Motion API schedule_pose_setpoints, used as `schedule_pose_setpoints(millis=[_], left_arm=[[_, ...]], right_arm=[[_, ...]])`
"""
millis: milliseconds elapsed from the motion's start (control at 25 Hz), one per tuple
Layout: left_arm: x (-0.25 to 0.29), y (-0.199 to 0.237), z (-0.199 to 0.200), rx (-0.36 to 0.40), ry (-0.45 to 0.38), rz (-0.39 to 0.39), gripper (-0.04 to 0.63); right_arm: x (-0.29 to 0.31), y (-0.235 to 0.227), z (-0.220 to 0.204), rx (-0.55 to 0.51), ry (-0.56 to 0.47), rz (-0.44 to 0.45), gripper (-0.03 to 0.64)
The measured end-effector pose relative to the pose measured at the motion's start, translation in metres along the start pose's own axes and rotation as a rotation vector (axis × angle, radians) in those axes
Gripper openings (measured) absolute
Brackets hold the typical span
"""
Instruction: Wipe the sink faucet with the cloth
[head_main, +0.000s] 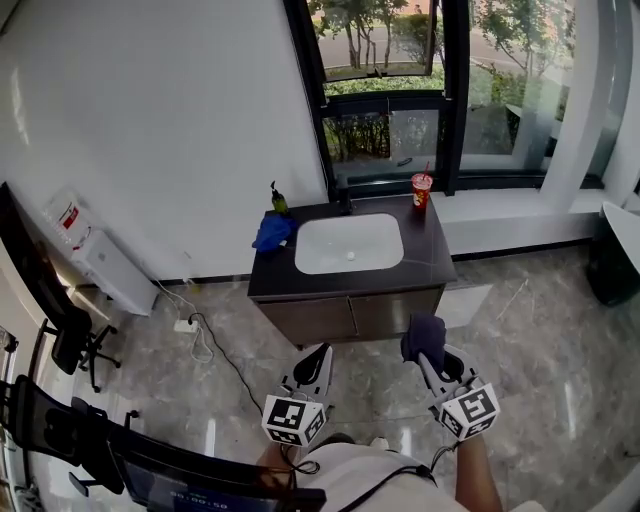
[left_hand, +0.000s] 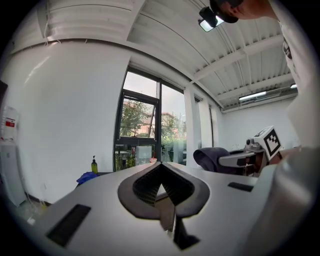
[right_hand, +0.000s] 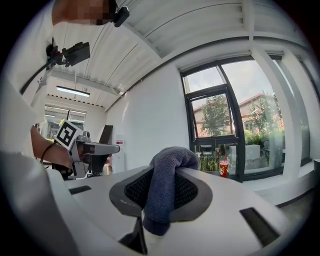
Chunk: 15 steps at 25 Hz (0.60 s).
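The dark counter (head_main: 430, 262) with a white basin (head_main: 350, 243) stands against the window, well ahead of both grippers. Its dark faucet (head_main: 343, 203) rises behind the basin. My right gripper (head_main: 426, 350) is shut on a dark grey-blue cloth (head_main: 424, 334), which drapes over the jaw tips (right_hand: 167, 185). My left gripper (head_main: 318, 354) is shut with nothing in it, its jaws meeting at the tip (left_hand: 159, 166). Both are held above the floor in front of the cabinet, side by side. From the left gripper view the right gripper (left_hand: 250, 157) and its cloth (left_hand: 212, 157) show at the right.
On the counter lie a blue rag (head_main: 272, 230), a soap bottle (head_main: 277, 198) and a red cup with a straw (head_main: 421, 189). A power strip (head_main: 186, 325) with cables lies on the floor at left, near a white unit (head_main: 112, 268). Office chairs (head_main: 70, 335) stand at far left.
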<state>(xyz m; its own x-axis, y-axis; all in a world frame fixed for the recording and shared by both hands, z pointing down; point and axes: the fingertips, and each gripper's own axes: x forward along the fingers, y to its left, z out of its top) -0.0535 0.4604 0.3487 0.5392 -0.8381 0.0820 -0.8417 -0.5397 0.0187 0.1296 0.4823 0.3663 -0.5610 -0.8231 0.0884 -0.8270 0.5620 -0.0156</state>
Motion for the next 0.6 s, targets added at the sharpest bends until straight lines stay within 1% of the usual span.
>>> schedule_pose_setpoints(millis=[200,440,600], left_arm=[[-0.006,0.003,0.012,0.002,-0.009,0.009,-0.002],[-0.014,0.012,0.01,-0.009,-0.001,0.004,-0.002],[-0.021,0.025,0.006,-0.016,0.011,0.009,-0.002]], right_arm=[[-0.002,0.015,0.008,0.002,-0.001,0.015,0.078],[0.004,0.03,0.009,-0.003,0.011,0.023,0.078],[0.01,0.035,0.015,-0.017,-0.004,0.0,0.078]])
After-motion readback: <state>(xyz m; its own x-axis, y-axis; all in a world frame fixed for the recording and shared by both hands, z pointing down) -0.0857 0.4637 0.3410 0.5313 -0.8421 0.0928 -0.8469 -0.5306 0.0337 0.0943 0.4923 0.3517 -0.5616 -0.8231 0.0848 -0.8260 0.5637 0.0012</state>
